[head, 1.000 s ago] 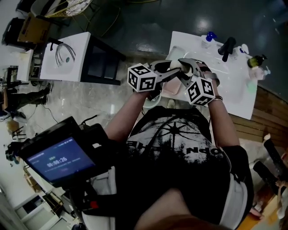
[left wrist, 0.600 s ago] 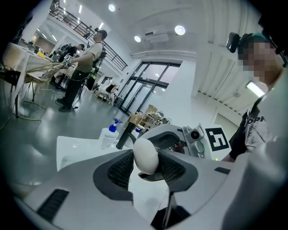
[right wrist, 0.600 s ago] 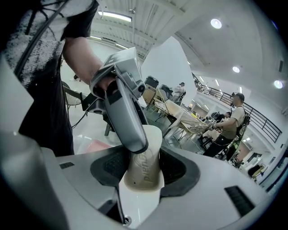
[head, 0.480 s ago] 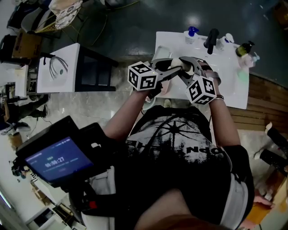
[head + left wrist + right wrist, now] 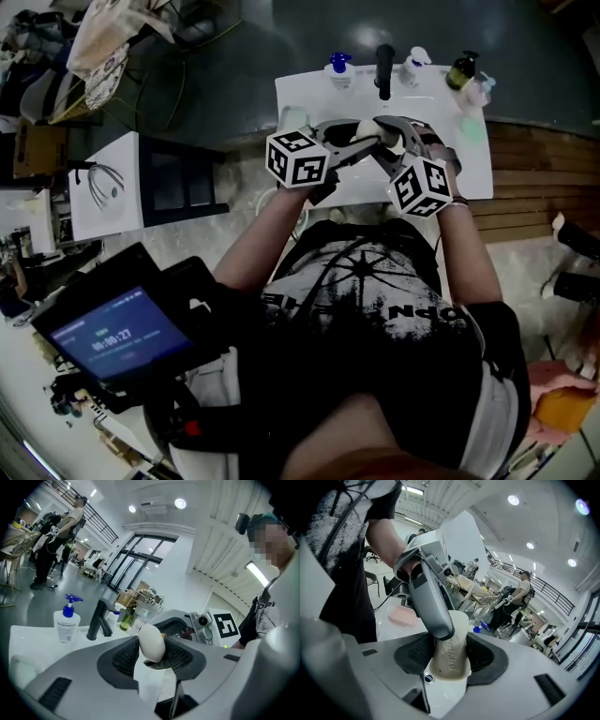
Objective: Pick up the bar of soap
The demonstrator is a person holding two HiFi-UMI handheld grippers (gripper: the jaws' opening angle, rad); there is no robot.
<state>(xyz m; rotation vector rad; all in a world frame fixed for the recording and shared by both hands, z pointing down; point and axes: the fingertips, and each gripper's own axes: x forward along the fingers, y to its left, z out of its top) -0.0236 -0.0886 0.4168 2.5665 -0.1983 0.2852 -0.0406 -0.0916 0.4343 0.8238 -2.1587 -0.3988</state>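
Note:
The cream bar of soap [image 5: 367, 132] is held up over the white washbasin [image 5: 469, 173], clamped from both sides. In the left gripper view the soap [image 5: 151, 641] shows end-on as a white oval, pressed between the ribbed pads of my left gripper [image 5: 153, 652]. My right gripper [image 5: 450, 657] is shut on the same soap [image 5: 451, 654], whose embossed face shows. A grey finger [image 5: 433, 599] of the left gripper lies over the bar's far end. In the head view the left gripper [image 5: 359, 142] and right gripper [image 5: 382, 142] meet tip to tip.
Along the basin's back stand a black tap [image 5: 384, 67], a blue-topped pump bottle [image 5: 339, 67], a white bottle [image 5: 416, 64] and a green bottle [image 5: 459, 69]. A pink soap dish [image 5: 403, 616] lies on the counter. A dark stand with a white tray [image 5: 103, 183] is at left. People stand far off.
The head view has swung round: the basin has shifted from the right to straight ahead. Both grippers have stayed joined on the soap in front of the person's chest.

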